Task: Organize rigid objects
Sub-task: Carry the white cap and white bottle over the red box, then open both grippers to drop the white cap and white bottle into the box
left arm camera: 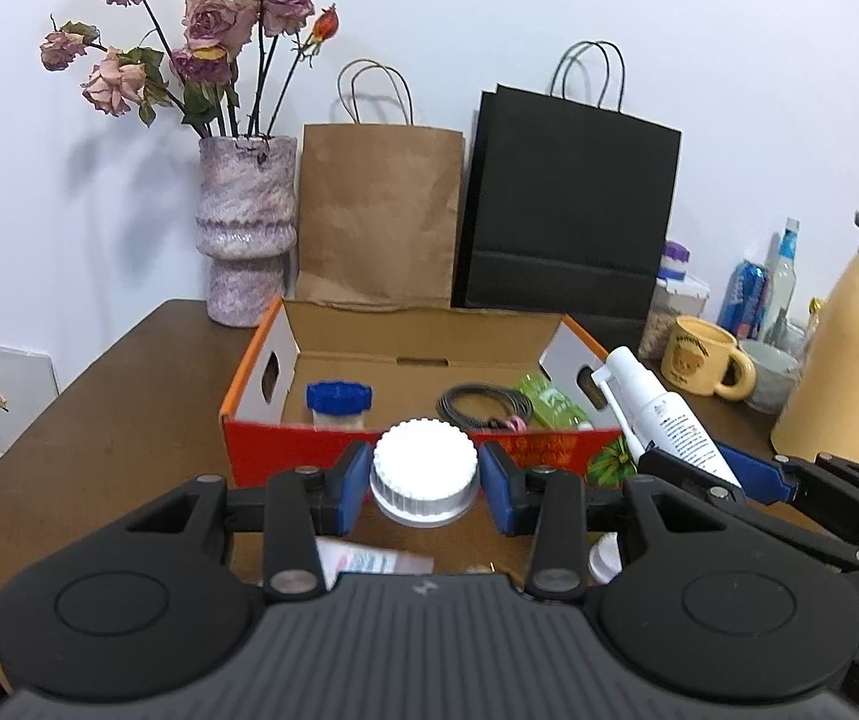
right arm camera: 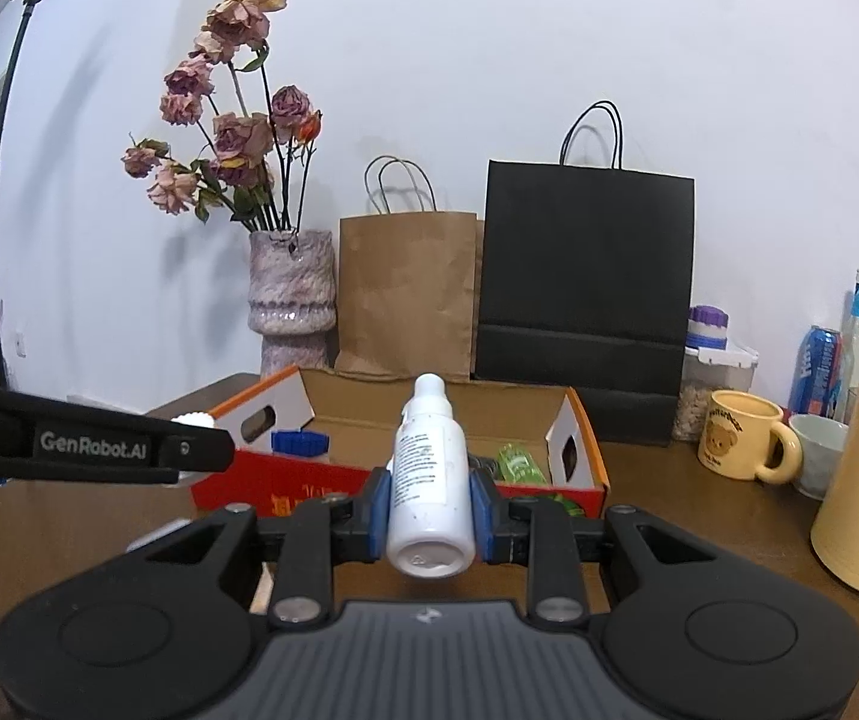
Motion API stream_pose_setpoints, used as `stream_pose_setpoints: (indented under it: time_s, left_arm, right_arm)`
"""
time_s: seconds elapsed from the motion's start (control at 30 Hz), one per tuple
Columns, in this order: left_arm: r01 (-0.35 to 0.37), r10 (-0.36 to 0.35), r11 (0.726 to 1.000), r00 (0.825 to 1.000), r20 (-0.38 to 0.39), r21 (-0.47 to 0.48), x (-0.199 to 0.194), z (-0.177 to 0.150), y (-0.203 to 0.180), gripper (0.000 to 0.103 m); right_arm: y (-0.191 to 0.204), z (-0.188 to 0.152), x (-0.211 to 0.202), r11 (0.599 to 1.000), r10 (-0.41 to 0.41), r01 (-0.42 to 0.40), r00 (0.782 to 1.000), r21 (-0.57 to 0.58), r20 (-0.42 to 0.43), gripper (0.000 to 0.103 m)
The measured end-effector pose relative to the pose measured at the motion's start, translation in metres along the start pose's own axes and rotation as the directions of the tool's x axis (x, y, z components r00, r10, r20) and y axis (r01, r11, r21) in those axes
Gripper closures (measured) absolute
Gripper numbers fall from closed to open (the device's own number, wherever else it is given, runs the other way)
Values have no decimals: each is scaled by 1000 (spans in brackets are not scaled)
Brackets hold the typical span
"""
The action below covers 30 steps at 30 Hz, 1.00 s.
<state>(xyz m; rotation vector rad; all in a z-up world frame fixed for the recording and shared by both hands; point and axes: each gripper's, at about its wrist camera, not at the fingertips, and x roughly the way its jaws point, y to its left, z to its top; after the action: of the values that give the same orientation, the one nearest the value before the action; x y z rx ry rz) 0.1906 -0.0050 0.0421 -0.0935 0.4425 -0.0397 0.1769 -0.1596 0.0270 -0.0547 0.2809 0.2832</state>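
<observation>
My left gripper is shut on a white ribbed-lid jar, held just in front of the red and orange cardboard box. My right gripper is shut on a white spray bottle, nozzle pointing forward toward the box. The bottle also shows in the left wrist view, to the right of the box. Inside the box lie a blue-lidded jar, a coiled black cable and a green packet.
A pink vase of dried roses, a brown paper bag and a black paper bag stand behind the box. A yellow bear mug, bowl, cans, bottles and a cream thermos crowd the right side of the wooden table.
</observation>
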Motion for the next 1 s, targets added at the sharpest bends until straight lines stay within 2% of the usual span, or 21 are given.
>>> stream_pose_setpoints:
  time_s: [0.7, 1.0]
  left_arm:
    - [-64, 66, 994, 997, 27, -94, 76, 51, 21, 62]
    - [-95, 95, 992, 995, 2, -86, 126, 68, 31, 62]
  right_arm:
    - [-1, 35, 90, 999, -20, 19, 1000, 30, 19, 76]
    - [-11, 37, 146, 999, -33, 34, 999, 42, -26, 76]
